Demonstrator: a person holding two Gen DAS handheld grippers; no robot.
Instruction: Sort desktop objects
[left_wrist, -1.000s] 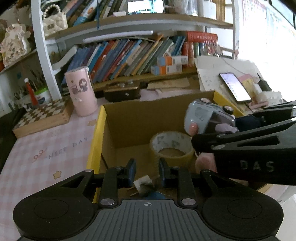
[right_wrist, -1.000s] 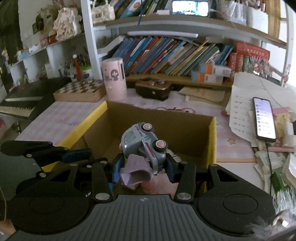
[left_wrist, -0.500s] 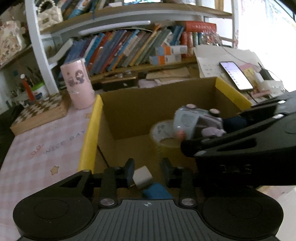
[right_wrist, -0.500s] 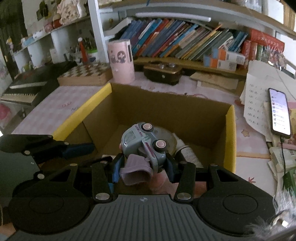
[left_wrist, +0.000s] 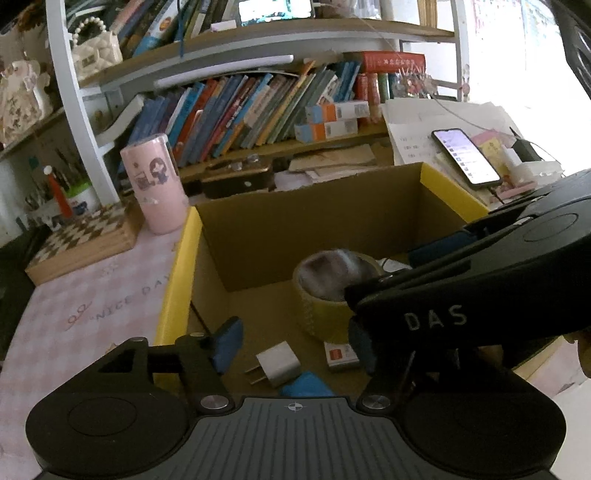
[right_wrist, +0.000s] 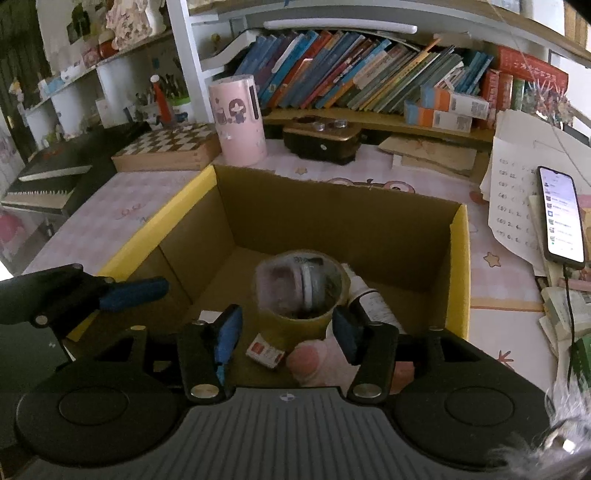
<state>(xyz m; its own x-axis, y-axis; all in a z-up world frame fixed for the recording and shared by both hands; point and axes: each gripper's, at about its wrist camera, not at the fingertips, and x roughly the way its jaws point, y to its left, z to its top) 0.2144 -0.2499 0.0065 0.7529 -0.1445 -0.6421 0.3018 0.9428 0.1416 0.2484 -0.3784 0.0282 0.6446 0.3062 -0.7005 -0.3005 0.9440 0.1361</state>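
Observation:
A cardboard box (right_wrist: 460, 236) with yellow flaps stands on the desk; it also shows in the left wrist view (left_wrist: 184, 251). The grey toy car (right_wrist: 299, 284) is blurred inside the tape roll (right_wrist: 295, 321) in the box; in the left wrist view the car (left_wrist: 332, 273) sits in the roll (left_wrist: 317, 317) too. My right gripper (right_wrist: 286, 330) is open and empty just above the roll. My left gripper (left_wrist: 295, 343) is open and empty over the box's near left part, above a white plug (left_wrist: 277, 363). The right gripper's body hides the left gripper's right finger.
In the box lie a small red-and-white carton (right_wrist: 266, 354), a white bottle (right_wrist: 369, 299) and a blue item (left_wrist: 306, 384). A pink cylinder (right_wrist: 236, 118), a chessboard box (right_wrist: 166, 146), a phone (right_wrist: 559, 214) on papers and bookshelves surround the box.
My right gripper opened and let go of the toy car, which dropped into the tape roll. My left gripper also opened wider. Both grippers lowered towards the box.

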